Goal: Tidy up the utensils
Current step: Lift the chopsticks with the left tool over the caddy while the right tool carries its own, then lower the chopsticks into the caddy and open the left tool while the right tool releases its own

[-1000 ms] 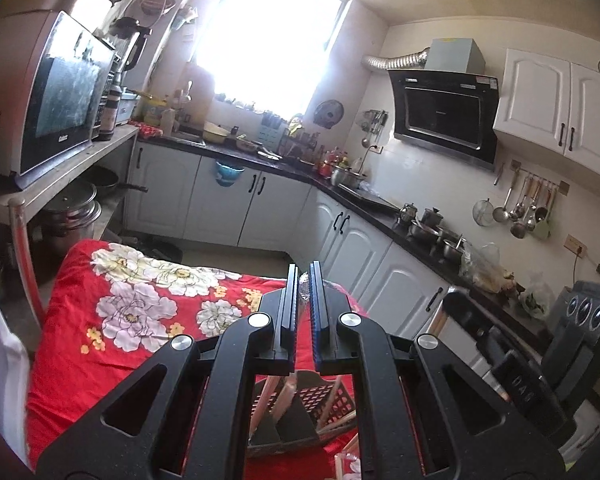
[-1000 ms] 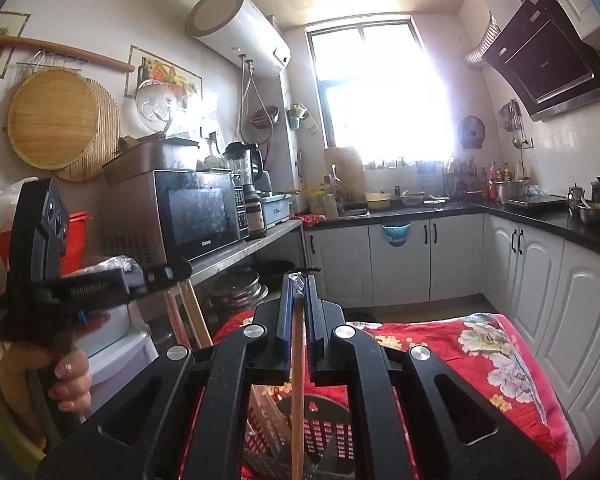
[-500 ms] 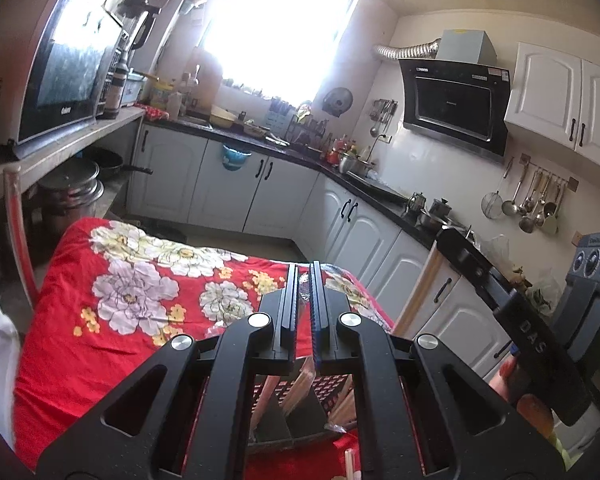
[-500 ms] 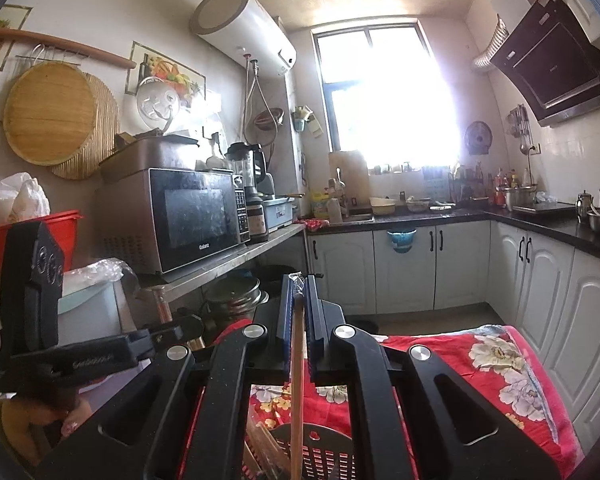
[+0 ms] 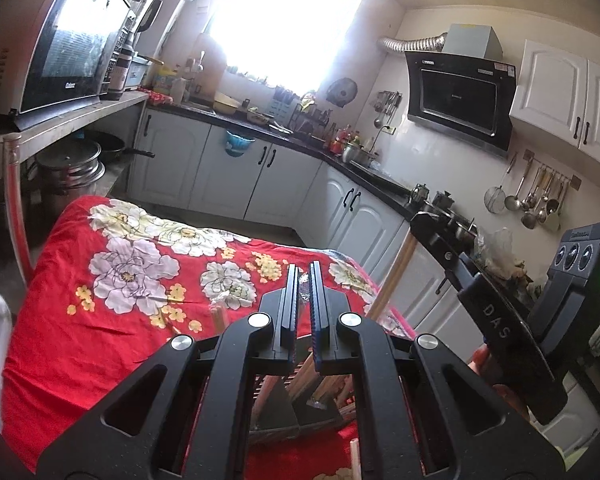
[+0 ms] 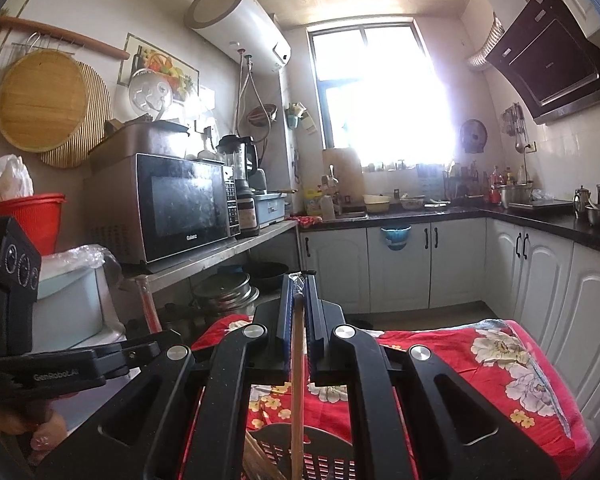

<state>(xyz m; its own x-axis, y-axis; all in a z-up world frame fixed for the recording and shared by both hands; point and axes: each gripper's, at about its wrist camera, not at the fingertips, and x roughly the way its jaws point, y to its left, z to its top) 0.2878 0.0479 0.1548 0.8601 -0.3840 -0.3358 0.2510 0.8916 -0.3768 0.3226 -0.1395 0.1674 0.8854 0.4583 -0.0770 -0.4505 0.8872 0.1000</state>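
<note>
My right gripper [image 6: 298, 286] is shut on a thin wooden utensil [image 6: 297, 380] that hangs straight down from the pads. Its lower end reaches into a dark slotted utensil basket [image 6: 332, 456] on the red flowered cloth. In the left wrist view the same right gripper [image 5: 416, 222] comes in from the right, with the wooden utensil [image 5: 394, 276] slanting down toward the basket [image 5: 284, 412]. The basket holds several wooden sticks. My left gripper [image 5: 304, 280] is shut with nothing between its pads, just above and behind the basket. In the right wrist view the left gripper [image 6: 168, 336] is at the lower left.
The red flowered cloth [image 5: 112, 320] covers the table. A shelf on the left carries a microwave [image 6: 180, 204], with pots [image 5: 70, 164] stacked beneath it. White cabinets [image 6: 460, 264] run along the back and right. A white bin [image 6: 72, 300] stands by the table's left side.
Both grippers have sunk toward the basket. The right gripper with its wooden utensil has slid in closer to the left gripper, and its lower end now sits lower over the basket.
</note>
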